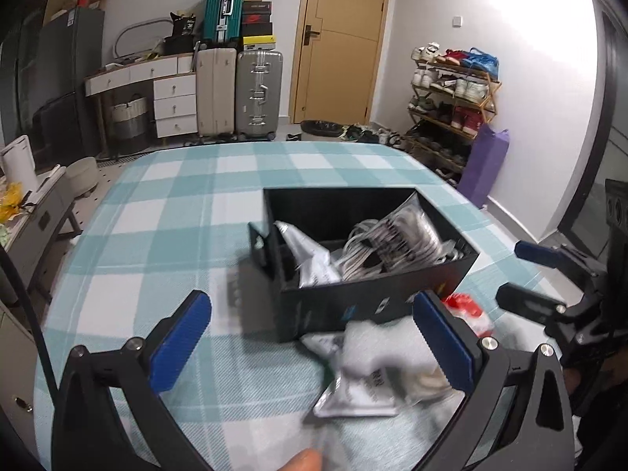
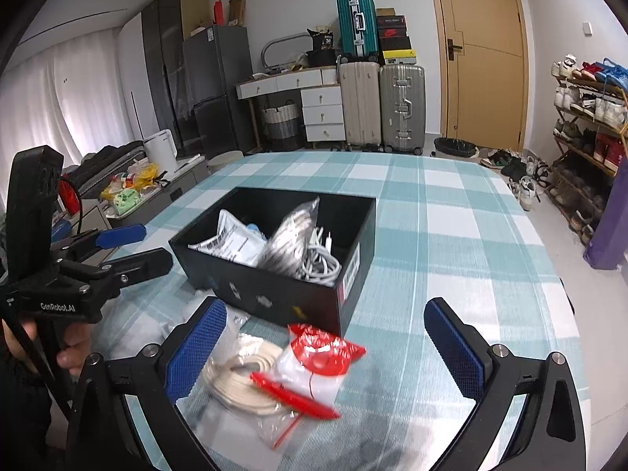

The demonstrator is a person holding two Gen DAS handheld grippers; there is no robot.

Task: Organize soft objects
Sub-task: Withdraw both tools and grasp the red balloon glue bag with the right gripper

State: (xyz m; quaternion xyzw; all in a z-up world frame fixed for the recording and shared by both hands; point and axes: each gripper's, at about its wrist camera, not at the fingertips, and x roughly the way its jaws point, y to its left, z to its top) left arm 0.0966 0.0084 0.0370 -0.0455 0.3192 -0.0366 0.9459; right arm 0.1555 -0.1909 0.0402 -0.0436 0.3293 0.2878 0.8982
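A black open box [image 1: 353, 306] [image 2: 274, 294] sits on the checked cloth and holds bagged white cables [image 1: 388, 247] [image 2: 302, 239] and a white pouch [image 2: 231, 241]. In front of it lie a white soft packet [image 1: 369, 376], a clear bag of cream cord [image 2: 247, 380] and a red-and-white bag [image 2: 318, 357] [image 1: 467, 310]. My left gripper [image 1: 314, 345] is open above the white packet, holding nothing. My right gripper [image 2: 325, 353] is open above the red-and-white bag, holding nothing. Each gripper shows at the edge of the other's view.
The table wears a teal and white checked cloth [image 1: 157, 235] [image 2: 451, 235]. Beyond it stand suitcases [image 1: 239, 90], a white drawer desk [image 1: 172, 98], a wooden door [image 2: 482, 51] and a shoe rack [image 2: 588, 125]. A cluttered side table [image 2: 129, 192] is on the left.
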